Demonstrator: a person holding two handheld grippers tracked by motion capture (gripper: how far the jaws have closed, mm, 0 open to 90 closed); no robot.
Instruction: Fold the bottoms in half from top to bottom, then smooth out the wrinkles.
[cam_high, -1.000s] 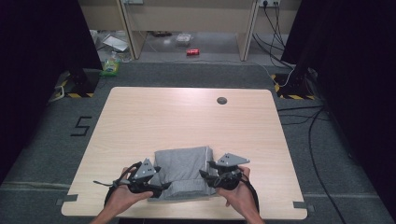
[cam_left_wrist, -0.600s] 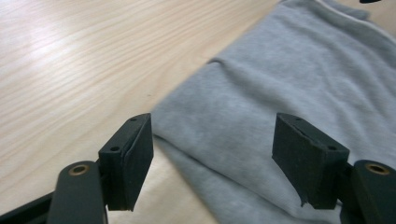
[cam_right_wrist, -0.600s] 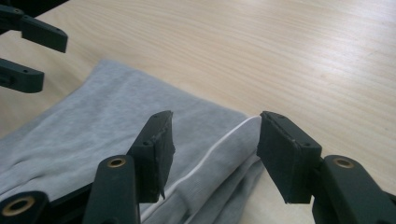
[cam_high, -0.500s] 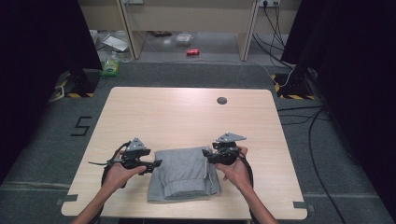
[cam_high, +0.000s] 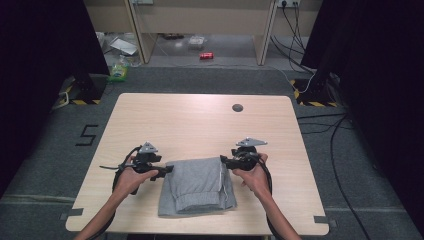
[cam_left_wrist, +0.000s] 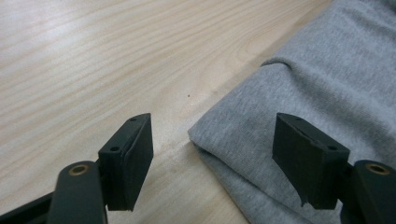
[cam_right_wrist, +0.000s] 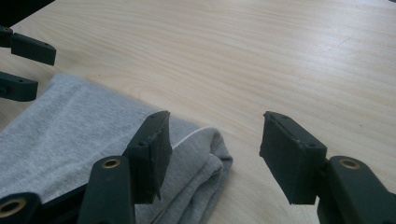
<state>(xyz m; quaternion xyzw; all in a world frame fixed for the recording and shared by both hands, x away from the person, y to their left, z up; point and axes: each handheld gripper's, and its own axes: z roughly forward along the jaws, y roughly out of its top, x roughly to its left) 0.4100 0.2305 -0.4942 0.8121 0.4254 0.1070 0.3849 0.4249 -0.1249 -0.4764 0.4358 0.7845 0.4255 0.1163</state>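
Where tools (cam_high: 167, 170) flank cloth (cam_high: 197, 185): bare table (cam_high: 200, 125).

Folded grey garment (cam_high: 197, 185) flat, table's near edge

dark figure 5 (cam_high: 88, 135) marked on the grey floor (cam_high: 45, 165) left of the table, nothing else legible

folded garment (cam_high: 197, 185): on table (cam_high: 200, 120), near edge, about midway left-right | left gripper (cam_high: 167, 170): just left of garment's far-left corner | right gripper (cam_high: 223, 161): at its far-right corner | round grommet (cam_high: 237, 107): far side of table, right of centre | can (cam_high: 206, 55): on floor beyond table
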